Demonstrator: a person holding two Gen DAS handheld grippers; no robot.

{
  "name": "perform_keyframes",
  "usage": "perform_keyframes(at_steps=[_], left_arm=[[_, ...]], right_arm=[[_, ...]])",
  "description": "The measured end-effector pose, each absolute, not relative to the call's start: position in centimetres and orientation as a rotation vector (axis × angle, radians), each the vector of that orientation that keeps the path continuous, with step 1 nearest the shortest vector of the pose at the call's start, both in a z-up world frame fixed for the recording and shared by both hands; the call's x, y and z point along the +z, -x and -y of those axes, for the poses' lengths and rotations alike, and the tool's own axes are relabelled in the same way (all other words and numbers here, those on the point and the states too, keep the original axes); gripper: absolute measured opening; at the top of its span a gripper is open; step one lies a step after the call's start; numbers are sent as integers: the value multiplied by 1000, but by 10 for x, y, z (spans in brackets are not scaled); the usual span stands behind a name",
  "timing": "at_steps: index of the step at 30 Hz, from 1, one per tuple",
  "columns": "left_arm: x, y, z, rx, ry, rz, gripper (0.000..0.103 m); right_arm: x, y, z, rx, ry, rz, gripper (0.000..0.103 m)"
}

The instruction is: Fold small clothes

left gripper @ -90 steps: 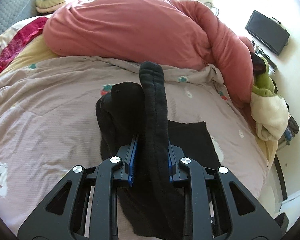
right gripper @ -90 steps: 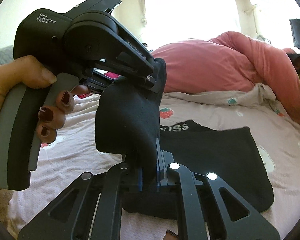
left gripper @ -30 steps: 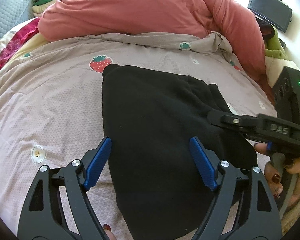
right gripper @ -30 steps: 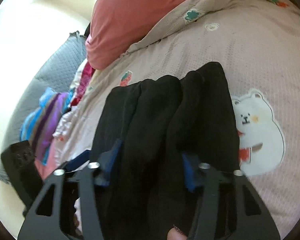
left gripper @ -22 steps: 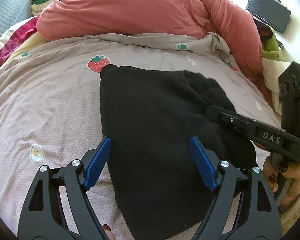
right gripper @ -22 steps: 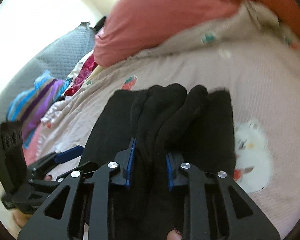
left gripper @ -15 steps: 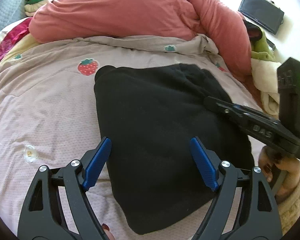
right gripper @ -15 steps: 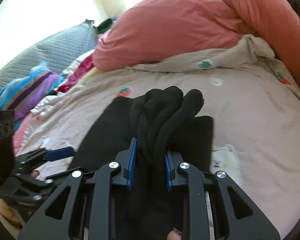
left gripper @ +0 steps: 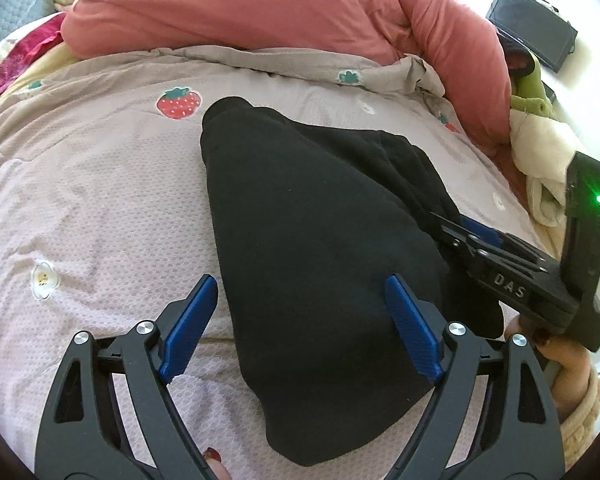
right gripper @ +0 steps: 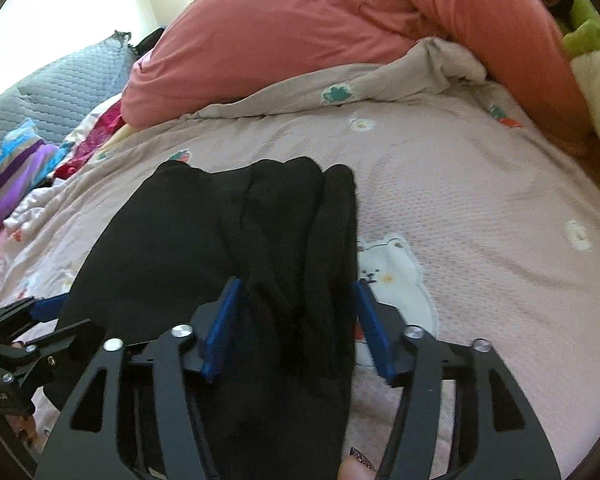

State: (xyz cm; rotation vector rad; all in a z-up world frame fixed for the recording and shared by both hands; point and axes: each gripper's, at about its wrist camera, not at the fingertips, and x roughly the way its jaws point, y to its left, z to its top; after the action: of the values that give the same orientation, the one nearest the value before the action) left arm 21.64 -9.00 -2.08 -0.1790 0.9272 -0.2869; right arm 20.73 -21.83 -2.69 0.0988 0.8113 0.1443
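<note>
Black garment (left gripper: pixel 324 248) down on the pinkish bedspread (left gripper: pixel 92 208), and a good part of it is out of sight: in the left wrist view its near end runs under the left gripper (left gripper: pixel 300 320) frame, and its right side disappears behind the right gripper (left gripper: pixel 472 236). In the right wrist view the near end of the garment (right gripper: pixel 220 248) is swallowed by the black frame at the bottom, so where the cloth stops there cannot be told. Black on black, the folds are hard to separate; only a few soft ridges show on its right side.

Its long axis runs from the near edge of the bed toward the red duvet (left gripper: pixel 260 8) heaped along the far side. The far end is narrow and rounded, pointing toward the strawberry print (left gripper: pixel 179 103); the near end is broad.

Left gripper: jaws spread wide, blue pads (left gripper: pixel 190 324) either side of the cloth's near part, the left pad over bare bedspread, nothing pinched. Right gripper (right gripper: pixel 296 328): jaws parted too, pads flanking the bunched ridges; whether they touch the fabric is unclear. A bear print (right gripper: pixel 388 272) sits just beside the garment's right edge. A folded green and cream bundle (left gripper: pixel 540 136) lies at the right edge of the bed, partly cut off.
</note>
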Motion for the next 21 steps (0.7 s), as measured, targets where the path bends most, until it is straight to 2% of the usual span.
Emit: perform_keyframes(at_steps=[4,9,10,16,17,21], left_arm=[[-16,-211,87,-283,173,-903,78],[-3,-202,85,-287,173,-866,79],[0,-200,85,-287,173,-859,82],[20,-180,77,-275,167,-799,92],[25,-175,76,-273,161,-785,92],[36,-160,72,-266,152,-750,93]], right_arm=[[-17,-194,220,131,-102,-790,65],[4,-168,224,125,-121,-727,77],[8,-162,224,121,-121,-712,81],[29,-127,222,95,-92,-628,83],[32,-120,221,90,-90,-612,95],[40,-100,219,75,-81,-566,98]])
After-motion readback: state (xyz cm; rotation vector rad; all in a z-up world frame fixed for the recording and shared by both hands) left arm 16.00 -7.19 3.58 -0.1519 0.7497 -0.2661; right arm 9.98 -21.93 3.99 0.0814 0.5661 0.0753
